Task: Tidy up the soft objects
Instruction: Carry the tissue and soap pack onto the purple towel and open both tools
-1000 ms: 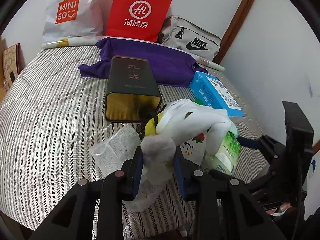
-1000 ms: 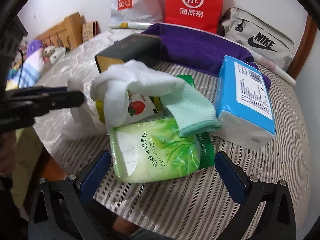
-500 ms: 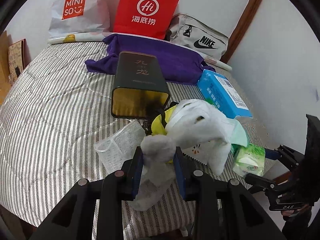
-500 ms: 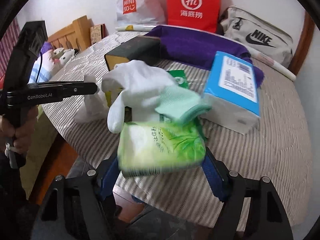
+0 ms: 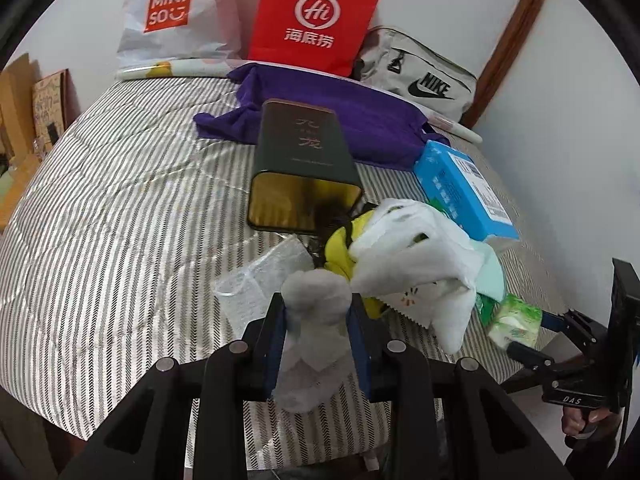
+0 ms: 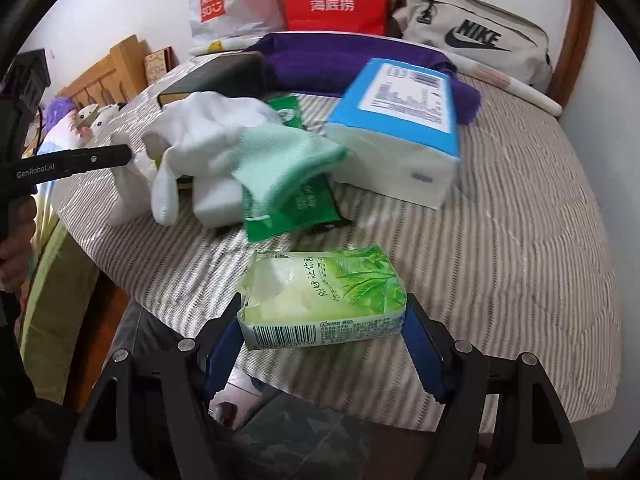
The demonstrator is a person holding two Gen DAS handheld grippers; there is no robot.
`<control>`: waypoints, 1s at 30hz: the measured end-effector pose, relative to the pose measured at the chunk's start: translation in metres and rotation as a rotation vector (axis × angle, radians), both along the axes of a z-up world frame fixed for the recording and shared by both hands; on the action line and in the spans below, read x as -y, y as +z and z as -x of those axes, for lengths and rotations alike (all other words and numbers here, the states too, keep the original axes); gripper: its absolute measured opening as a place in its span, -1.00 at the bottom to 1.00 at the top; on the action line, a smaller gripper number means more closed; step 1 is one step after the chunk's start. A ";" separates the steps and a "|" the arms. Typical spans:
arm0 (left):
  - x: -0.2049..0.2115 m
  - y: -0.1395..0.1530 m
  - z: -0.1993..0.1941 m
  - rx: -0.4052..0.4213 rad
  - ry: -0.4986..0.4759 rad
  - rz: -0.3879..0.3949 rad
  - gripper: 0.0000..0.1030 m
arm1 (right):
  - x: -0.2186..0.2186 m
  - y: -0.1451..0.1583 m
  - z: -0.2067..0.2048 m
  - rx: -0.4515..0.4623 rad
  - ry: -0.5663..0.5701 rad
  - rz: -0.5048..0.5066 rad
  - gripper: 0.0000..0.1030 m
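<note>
A: Green-and-white plastic tissue pack [image 6: 322,296], soft, printed with leaves. Where is it?

B: Clamped in the right tool [image 6: 324,338], fingers shut on its two short ends. Long axis runs across the tool, left to right, barcode edge toward the camera. It looks lifted off the grey-and-white striped bed cover [image 6: 500,240], at the bed's near edge, well short of the blue-and-white tissue box [image 6: 394,132].

A: Take that blue box as the landmark. What lies around it?

B: Left of the box: a white cloth glove with a mint-green cuff [image 6: 224,148], draped over a flat dark green foil packet [image 6: 296,204]. Behind the box: purple cloth [image 6: 340,60]. Behind and left: dark rectangular tin [image 6: 216,76] on its side, its open end seen from the left wrist.

A: And the left tool?

B: Left tool [image 5: 316,320] is closed on a grey-white wad of soft cloth [image 5: 314,320], left of the glove pile. Cannot tell whether that wad belongs to the glove.

A: The relation that counts?

B: My judgement: the pack is already in the right tool, so the box lies ahead and slightly right of it, the glove pile ahead-left. Right hand is the nearer to the box. If the pack goes beside the box, it wants its long axis kept crosswise and a forward carry clearing the foil packet.
</note>
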State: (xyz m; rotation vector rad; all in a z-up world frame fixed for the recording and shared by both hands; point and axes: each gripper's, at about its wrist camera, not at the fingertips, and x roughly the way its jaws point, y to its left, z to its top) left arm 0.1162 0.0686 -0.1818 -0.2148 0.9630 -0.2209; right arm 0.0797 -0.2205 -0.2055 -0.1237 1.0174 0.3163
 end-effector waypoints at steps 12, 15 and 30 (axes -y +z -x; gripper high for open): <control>-0.016 0.032 -0.014 0.041 0.040 -0.019 -0.45 | 0.014 0.038 -0.019 0.081 -0.076 -0.068 0.43; -0.018 0.042 -0.021 0.056 0.040 -0.034 -0.45 | 0.015 0.048 -0.028 0.093 -0.078 -0.096 0.43; -0.033 0.070 -0.088 0.043 0.054 -0.007 -0.45 | 0.012 0.099 -0.104 0.201 -0.098 -0.124 0.43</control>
